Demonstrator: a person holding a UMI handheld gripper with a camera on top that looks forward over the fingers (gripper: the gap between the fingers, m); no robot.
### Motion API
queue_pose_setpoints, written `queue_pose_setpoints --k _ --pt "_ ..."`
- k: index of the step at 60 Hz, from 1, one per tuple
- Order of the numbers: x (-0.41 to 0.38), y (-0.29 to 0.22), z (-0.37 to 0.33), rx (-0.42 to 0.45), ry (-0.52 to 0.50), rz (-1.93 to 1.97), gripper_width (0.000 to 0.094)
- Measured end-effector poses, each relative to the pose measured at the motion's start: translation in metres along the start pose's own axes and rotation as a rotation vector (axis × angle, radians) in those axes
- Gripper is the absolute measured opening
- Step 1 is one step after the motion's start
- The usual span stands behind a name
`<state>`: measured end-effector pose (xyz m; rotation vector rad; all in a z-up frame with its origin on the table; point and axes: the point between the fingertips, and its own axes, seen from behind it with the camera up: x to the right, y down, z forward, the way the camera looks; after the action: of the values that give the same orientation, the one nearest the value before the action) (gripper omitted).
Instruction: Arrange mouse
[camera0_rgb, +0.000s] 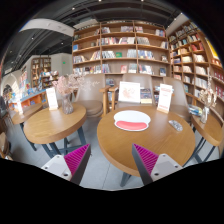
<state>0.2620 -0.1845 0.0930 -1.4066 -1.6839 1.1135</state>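
Beyond parted gripper (112, 153), mouse (175, 124) on round table (108, 142), heading unclear.

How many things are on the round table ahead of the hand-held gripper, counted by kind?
Pink-and-white oval mat: 1
Upright display cards: 2
Small dark object, possibly the mouse: 1
Total: 4
The hand-held gripper is open and holds nothing.

Claw-mounted view, facing round table (150, 150), bookshelves (120, 50) beyond

2 round wooden tables (150, 140) (52, 125), tall bookshelves (120, 48) behind, white upright signs (129, 92).
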Motion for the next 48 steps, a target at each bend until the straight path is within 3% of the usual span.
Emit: queue_pose_setpoints --k 22,48 --pt "0.152 0.016 0.012 -0.018 0.202 0.004 0.0852" --pt "0.311 0.028 0.024 -0.047 0.335 0.048 0.0855"
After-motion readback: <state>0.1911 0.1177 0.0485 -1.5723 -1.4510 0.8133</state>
